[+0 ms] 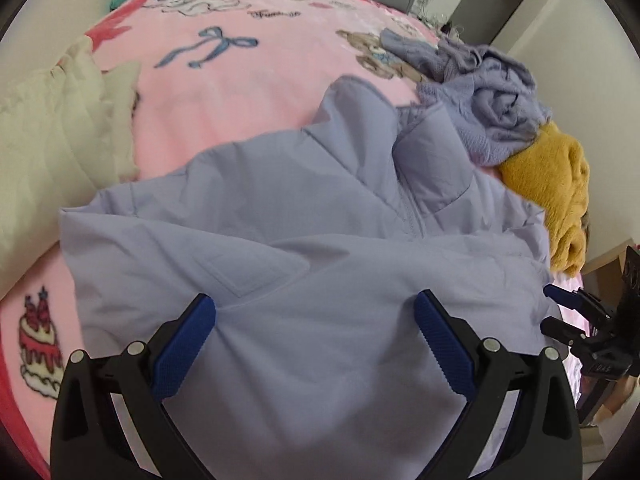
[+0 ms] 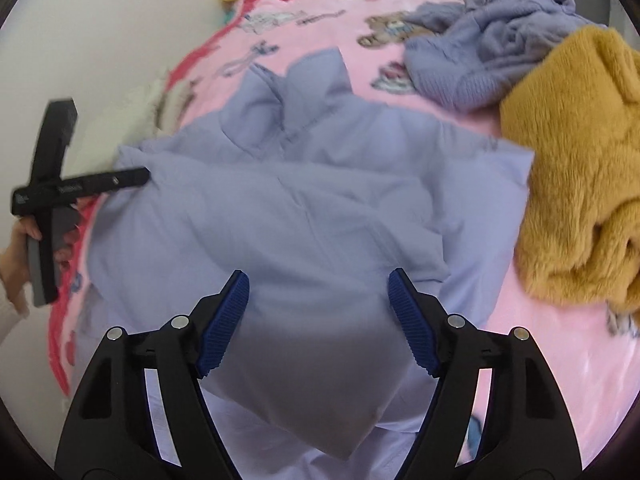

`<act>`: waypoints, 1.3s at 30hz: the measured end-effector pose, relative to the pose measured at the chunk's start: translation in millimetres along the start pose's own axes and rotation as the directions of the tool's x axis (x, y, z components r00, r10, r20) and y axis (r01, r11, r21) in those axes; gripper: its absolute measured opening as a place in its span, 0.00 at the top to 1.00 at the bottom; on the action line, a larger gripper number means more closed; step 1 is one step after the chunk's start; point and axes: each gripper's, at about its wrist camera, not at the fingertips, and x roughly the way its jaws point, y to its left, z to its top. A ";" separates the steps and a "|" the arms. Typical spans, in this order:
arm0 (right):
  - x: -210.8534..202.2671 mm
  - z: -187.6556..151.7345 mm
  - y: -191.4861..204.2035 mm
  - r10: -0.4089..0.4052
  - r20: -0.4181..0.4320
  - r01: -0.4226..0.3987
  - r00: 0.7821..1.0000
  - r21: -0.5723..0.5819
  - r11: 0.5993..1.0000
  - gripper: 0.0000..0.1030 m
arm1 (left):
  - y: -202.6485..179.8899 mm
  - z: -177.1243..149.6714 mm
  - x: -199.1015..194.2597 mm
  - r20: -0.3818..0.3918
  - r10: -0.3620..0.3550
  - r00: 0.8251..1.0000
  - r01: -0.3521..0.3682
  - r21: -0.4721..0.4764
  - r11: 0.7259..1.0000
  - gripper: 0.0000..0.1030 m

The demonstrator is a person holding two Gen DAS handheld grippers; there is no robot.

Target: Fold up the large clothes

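Spread across the pink blanket, your lavender jacket lies partly folded, collar end pointing away from you. Your left gripper hangs over its near edge with the fingers wide apart, nothing pinched between the blue pads. Your right gripper sits the same way (jaws spread, fabric below them but not clamped). Beyond the jacket's right side lie a crumpled purple knit and a mustard fleece, the fleece just beside the jacket's edge.

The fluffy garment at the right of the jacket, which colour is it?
Mustard yellow garment; the right wrist view shows it best.
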 end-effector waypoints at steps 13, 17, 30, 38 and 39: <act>33.6 -12.1 11.1 -0.125 -0.042 0.125 0.991 -0.011 0.992 0.33 | -2.9 -6.8 27.8 -0.017 0.051 0.999 -0.049 0.102 0.994 0.05; 10.9 -4.4 12.7 -0.096 0.000 0.096 0.995 0.019 0.995 0.31 | -8.7 -14.0 0.5 0.061 0.052 0.997 -0.060 0.131 0.990 0.05; -8.1 -51.5 74.5 -0.134 0.171 0.159 0.976 -0.138 0.978 0.18 | -16.8 -103.9 -32.5 0.140 0.071 0.988 -0.086 0.099 0.991 0.05; 19.0 -58.9 66.1 -0.190 0.091 0.204 0.978 -0.192 0.960 0.17 | -7.7 -103.8 -10.4 0.077 0.027 0.997 -0.035 0.108 0.994 0.05; 21.3 -58.4 66.1 -0.192 0.086 0.206 0.978 -0.196 0.959 0.17 | -9.2 -104.9 -9.8 0.076 0.033 0.997 -0.042 0.117 0.992 0.05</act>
